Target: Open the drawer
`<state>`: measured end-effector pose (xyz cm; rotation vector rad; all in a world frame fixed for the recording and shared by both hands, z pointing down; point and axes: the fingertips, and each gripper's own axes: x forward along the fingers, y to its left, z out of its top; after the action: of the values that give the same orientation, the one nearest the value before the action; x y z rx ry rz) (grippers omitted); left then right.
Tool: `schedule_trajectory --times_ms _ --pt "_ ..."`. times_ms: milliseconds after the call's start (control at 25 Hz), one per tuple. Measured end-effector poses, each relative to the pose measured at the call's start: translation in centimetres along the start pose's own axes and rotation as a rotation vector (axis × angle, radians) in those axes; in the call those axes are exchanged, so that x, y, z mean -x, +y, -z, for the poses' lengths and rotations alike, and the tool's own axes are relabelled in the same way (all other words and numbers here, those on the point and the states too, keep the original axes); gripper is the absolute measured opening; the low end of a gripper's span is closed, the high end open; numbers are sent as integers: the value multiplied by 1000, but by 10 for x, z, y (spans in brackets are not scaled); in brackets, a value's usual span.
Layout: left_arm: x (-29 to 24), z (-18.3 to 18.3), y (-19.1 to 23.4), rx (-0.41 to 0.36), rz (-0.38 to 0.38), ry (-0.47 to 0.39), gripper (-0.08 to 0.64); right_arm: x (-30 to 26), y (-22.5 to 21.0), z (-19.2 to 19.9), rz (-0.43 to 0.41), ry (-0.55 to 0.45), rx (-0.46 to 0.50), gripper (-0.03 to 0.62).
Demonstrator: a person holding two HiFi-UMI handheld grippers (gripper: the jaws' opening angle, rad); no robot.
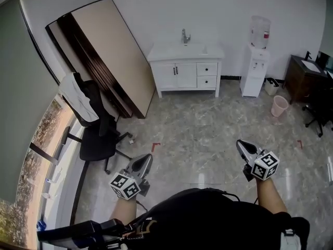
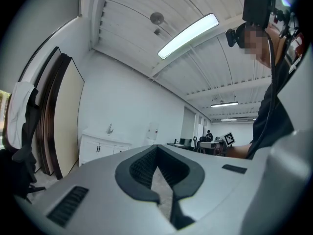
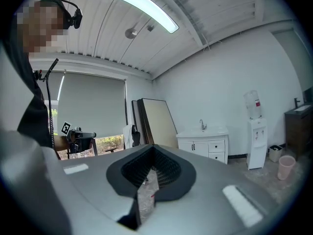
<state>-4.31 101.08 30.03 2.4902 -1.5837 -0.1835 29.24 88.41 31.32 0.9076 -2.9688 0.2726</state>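
Observation:
A white vanity cabinet (image 1: pixel 186 72) with a sink and tap stands against the far wall. Its two small drawers (image 1: pixel 207 74) sit stacked on its right side and look closed. The cabinet also shows small in the left gripper view (image 2: pixel 102 148) and in the right gripper view (image 3: pixel 204 146). My left gripper (image 1: pixel 147 158) and right gripper (image 1: pixel 240 144) are held out in front of the person's body, several floor tiles short of the cabinet. Both point level toward it. The left gripper (image 2: pixel 156 148) and the right gripper (image 3: pixel 152 148) have their jaws together with nothing held.
A black office chair (image 1: pixel 96 134) with a white garment stands at the left, beside large boards (image 1: pixel 104 51) leaning on the wall. A water dispenser (image 1: pixel 256 56), a pink bin (image 1: pixel 280 105) and a dark desk (image 1: pixel 307 74) are at the right. Tiled floor lies between me and the cabinet.

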Motion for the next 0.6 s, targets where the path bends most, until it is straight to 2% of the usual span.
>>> schedule_trajectory --times_ms 160,320,480,600 --pt "-20 -1 16 10 10 0 -6 -11 -14 3 15 5 -6 0" --pt "-44 -4 38 16 56 -5 -6 -28 -21 0 51 15 5 0" --pt "-60 -7 78 22 109 -9 -6 -58 -21 -8 104 7 26 0" --pt "-68 -23 113 7 138 -8 -6 -88 -16 -21 134 -2 32 0"
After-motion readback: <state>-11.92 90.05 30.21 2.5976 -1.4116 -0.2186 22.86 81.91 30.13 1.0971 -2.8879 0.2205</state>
